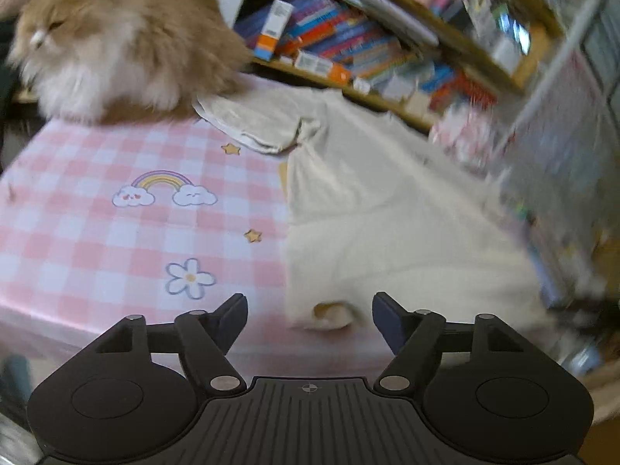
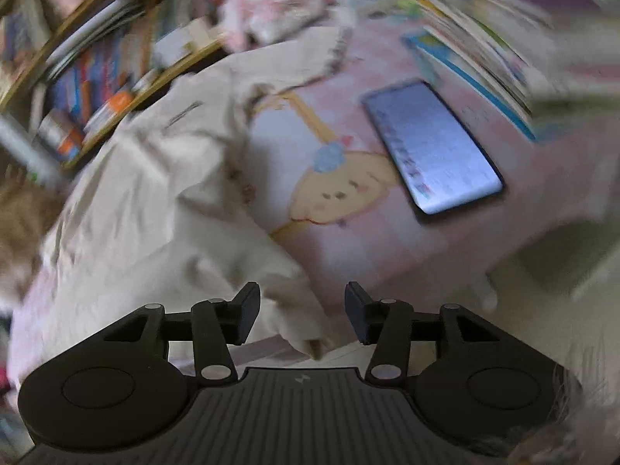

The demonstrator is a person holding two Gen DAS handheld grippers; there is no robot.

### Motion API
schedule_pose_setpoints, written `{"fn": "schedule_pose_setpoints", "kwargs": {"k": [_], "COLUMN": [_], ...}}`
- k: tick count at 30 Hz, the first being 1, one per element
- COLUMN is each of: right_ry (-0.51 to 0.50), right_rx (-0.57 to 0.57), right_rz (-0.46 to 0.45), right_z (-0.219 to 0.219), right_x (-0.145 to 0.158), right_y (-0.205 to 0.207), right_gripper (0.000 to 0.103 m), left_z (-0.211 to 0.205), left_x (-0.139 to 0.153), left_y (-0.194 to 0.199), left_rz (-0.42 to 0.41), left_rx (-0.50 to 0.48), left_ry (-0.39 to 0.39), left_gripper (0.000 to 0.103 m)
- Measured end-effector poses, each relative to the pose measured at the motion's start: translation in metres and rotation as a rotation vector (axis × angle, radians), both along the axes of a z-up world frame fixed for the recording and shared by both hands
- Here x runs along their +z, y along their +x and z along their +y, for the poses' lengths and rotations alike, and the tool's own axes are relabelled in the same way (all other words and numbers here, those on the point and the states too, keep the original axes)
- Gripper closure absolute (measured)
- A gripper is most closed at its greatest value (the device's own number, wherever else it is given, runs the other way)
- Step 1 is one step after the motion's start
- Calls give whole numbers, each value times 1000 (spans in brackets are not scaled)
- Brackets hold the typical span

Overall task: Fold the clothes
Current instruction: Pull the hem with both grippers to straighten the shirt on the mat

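Note:
A cream T-shirt (image 1: 387, 209) lies spread on a pink checked tablecloth (image 1: 116, 232), one sleeve (image 1: 263, 124) folded near the far edge. My left gripper (image 1: 310, 317) is open just above the shirt's near corner at the table's front edge. In the right wrist view the same shirt (image 2: 147, 193) lies crumpled on the left, its corner hanging over the table edge. My right gripper (image 2: 302, 310) is open, the fingers on either side of that hanging corner (image 2: 306, 333), not closed on it.
A fluffy ginger and white cat (image 1: 116, 42) sits at the table's far left corner, touching the sleeve. A bookshelf (image 1: 368, 50) stands behind the table. A lit phone (image 2: 434, 147) and stacked books (image 2: 484, 62) lie on the table's right side.

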State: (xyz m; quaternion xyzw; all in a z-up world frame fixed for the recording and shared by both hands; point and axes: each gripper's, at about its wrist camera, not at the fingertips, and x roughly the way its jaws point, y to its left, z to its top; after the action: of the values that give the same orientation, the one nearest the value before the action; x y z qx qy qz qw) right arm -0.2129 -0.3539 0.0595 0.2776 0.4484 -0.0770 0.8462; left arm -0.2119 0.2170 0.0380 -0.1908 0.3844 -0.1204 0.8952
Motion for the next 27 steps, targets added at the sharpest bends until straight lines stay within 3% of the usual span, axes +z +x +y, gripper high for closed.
{"fn": "schedule_pose_setpoints", "kwargs": {"k": [4, 9, 10, 11, 12, 13, 14, 17, 19, 20, 21, 24, 25, 27], "right_ry": [205, 347, 373, 391, 398, 405, 386, 206, 97, 57, 42, 54, 59, 72], "right_rx": [-153, -277, -305, -318, -318, -318, -304, -105, 17, 52, 52, 0, -23, -73], "right_rz": [-4, -1, 2, -1, -8, -15, -39, -292, -396, -393, -331, -50, 12, 50], "right_z": [-13, -17, -18, -19, -19, -20, -19, -1, 14, 20, 22, 20, 17, 10], "right_x": [-15, -21, -22, -22, -19, -16, -8, 69, 107, 116, 112, 56, 38, 15], "right_y": [-12, -15, -16, -15, -12, -9, -5, 2, -2, -5, -7, -7, -8, -11], "right_gripper": [57, 62, 72, 90, 94, 96, 96, 96, 96, 96, 96, 96, 96, 96], "left_z": [-3, -12, -13, -14, -16, -18, -21, -27, -25, -24, -22, -20, -22, -29], "left_x": [-13, -34, -38, -40, -41, -42, -38, -6, 5, 5, 2, -11, -15, -18], "left_y": [16, 30, 32, 33, 35, 37, 37, 30, 28, 27, 26, 22, 20, 17], "left_rz": [45, 144, 158, 168, 179, 190, 177, 65, 38, 42, 56, 108, 121, 130], "left_rx": [72, 123, 130, 127, 118, 109, 89, 17, -7, -12, -14, -18, -29, -59], "left_ry": [-116, -163, -177, -182, -179, -175, -159, -95, -44, -18, 8, 51, 55, 80], "left_gripper": [30, 34, 48, 67, 96, 96, 96, 96, 96, 96, 96, 97, 96, 96]}}
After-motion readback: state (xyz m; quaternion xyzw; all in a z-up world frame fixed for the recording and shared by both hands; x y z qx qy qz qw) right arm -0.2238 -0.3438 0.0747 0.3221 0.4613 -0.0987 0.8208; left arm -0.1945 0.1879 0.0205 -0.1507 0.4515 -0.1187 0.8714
